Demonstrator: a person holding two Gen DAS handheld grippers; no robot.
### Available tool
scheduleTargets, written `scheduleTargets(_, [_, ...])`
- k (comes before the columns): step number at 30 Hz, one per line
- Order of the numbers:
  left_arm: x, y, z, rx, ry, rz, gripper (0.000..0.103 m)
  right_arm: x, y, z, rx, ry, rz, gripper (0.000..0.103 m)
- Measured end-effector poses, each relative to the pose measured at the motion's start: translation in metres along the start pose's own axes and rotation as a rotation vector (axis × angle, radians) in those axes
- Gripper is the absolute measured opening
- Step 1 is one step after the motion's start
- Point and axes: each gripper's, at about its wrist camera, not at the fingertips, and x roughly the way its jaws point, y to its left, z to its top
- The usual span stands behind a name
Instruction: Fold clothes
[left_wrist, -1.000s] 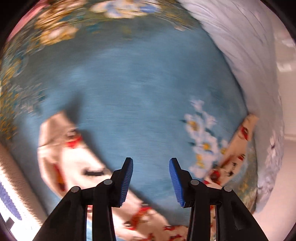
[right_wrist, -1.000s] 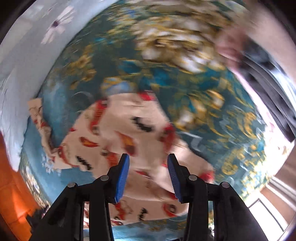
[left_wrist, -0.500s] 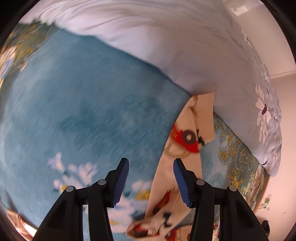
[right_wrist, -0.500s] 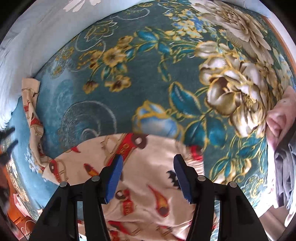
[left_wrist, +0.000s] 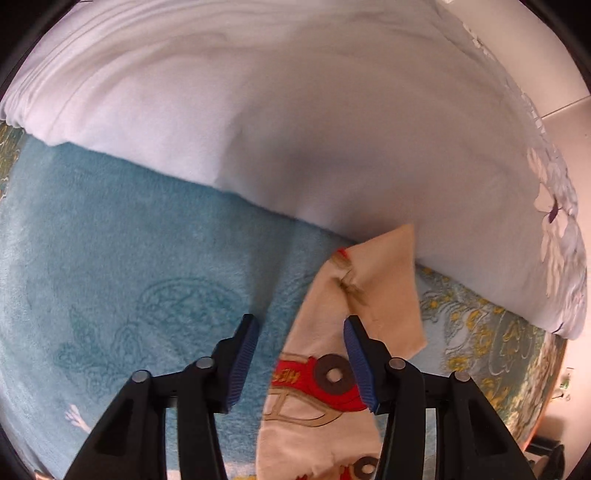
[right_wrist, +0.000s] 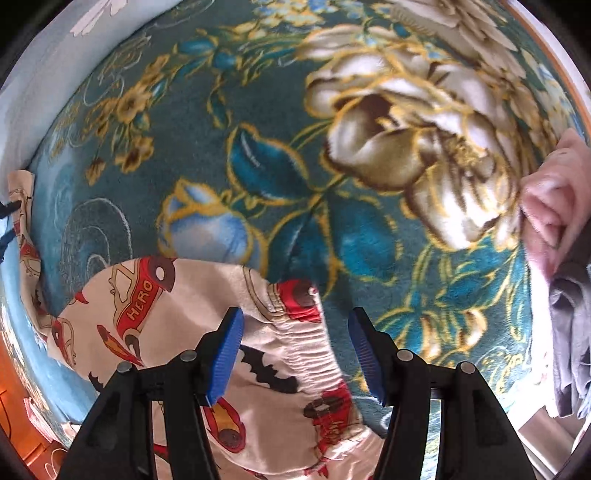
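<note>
- No box, basket or other container is showing in either wrist view; the clothes are lying straight on a plush teal blanket with a gold-and-cream flower pattern (right_wrist: 280, 110), which is spreading across a bed.
- A cream child's garment printed with red cars, rockets and black bats (right_wrist: 207, 306) is lying on that blanket; its gathered elastic waistband (right_wrist: 295, 343) is sitting between and just ahead of the right gripper's fingers.
- One narrow cream end of the same garment (left_wrist: 373, 291) is reaching up to the edge of a pale lilac-white quilt with a flower print (left_wrist: 295, 110), which is lying over the far side of the blanket.
- The left gripper (left_wrist: 301, 363), black with ribbed blue pads, is hovering with its jaws standing wide apart and gripping nothing; the cream cloth is passing under its right finger, and whether the pad is touching it cannot be told.
- The right gripper (right_wrist: 295, 354), of the same make, is likewise gaping wide and gripping nothing; whether its tips are resting on the cloth cannot be told.
- A pink piece of clothing (right_wrist: 554, 206) and a grey piece of clothing (right_wrist: 569, 339) are lying bunched together at the right edge of the right wrist view, well apart from the cream garment.
</note>
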Motion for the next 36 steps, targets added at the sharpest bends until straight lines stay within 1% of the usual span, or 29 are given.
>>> scheduleTargets(1, [0.000,-0.002,0.002,0.003,0.002,0.002,0.006,0.002,0.002,0.000,0.006,0.008,0.000,0.059])
scheduleTargets(2, [-0.001,-0.003,0.003,0.011,0.003,0.007,0.004,0.002,0.005,0.000,0.007,0.006,-0.009,0.055])
scheduleTargets(3, [-0.005,-0.004,0.003,0.018,-0.007,0.009,0.002,0.002,0.008,-0.001,0.009,0.003,-0.019,0.043])
scheduleTargets(4, [-0.010,-0.004,0.003,0.024,-0.021,0.012,0.002,0.001,0.011,-0.001,0.008,0.002,-0.037,0.036])
scheduleTargets(5, [-0.015,-0.005,0.003,0.030,-0.036,0.014,0.002,0.000,0.012,-0.001,0.007,0.002,-0.044,0.034])
scheduleTargets(6, [-0.023,-0.001,0.002,0.020,-0.054,0.007,0.002,-0.003,0.013,-0.002,0.004,-0.002,-0.044,0.025])
scheduleTargets(8, [-0.043,0.010,-0.002,-0.019,-0.092,-0.022,0.002,-0.007,0.016,-0.004,-0.001,-0.012,-0.043,0.024])
scheduleTargets(11, [-0.086,0.037,-0.016,-0.073,-0.172,-0.047,0.002,-0.028,0.010,-0.009,0.032,-0.070,-0.034,0.022])
scheduleTargets(14, [-0.144,0.085,-0.050,-0.176,-0.263,-0.041,0.002,-0.053,0.004,-0.017,0.054,-0.134,-0.020,0.022])
scheduleTargets(16, [-0.178,0.122,-0.074,-0.256,-0.307,0.002,0.002,-0.073,0.000,-0.027,0.050,-0.183,-0.019,0.021])
scheduleTargets(18, [-0.204,0.158,-0.108,-0.338,-0.327,0.048,0.002,-0.091,-0.006,-0.039,0.052,-0.218,-0.010,0.021])
scheduleTargets(21, [-0.247,0.214,-0.160,-0.446,-0.325,0.114,0.002,-0.118,-0.043,-0.036,0.075,-0.247,0.030,0.021])
scheduleTargets(24, [-0.289,0.258,-0.217,-0.557,-0.286,0.179,0.002,-0.142,-0.048,-0.048,0.055,-0.267,0.070,0.021])
scheduleTargets(25, [-0.301,0.271,-0.232,-0.583,-0.269,0.217,0.002,-0.153,-0.048,-0.058,0.033,-0.274,0.083,0.021])
scheduleTargets(27, [-0.301,0.291,-0.245,-0.601,-0.205,0.287,0.002,-0.168,-0.045,-0.070,-0.027,-0.292,0.103,0.021])
scheduleTargets(28, [-0.290,0.300,-0.244,-0.618,-0.172,0.298,0.002,-0.169,-0.043,-0.072,-0.044,-0.291,0.101,0.021])
scheduleTargets(31, [-0.240,0.323,-0.228,-0.698,-0.089,0.286,0.002,-0.159,-0.045,-0.063,-0.032,-0.259,0.102,0.021])
scheduleTargets(33, [-0.201,0.324,-0.210,-0.735,-0.077,0.273,0.002,-0.144,-0.043,-0.043,0.019,-0.240,0.116,0.021])
scheduleTargets(34, [-0.183,0.319,-0.199,-0.743,-0.059,0.282,0.002,-0.138,-0.041,-0.034,0.032,-0.239,0.119,0.021])
scheduleTargets(36, [-0.154,0.305,-0.176,-0.719,-0.030,0.291,0.002,-0.128,-0.033,-0.016,0.043,-0.239,0.098,0.021])
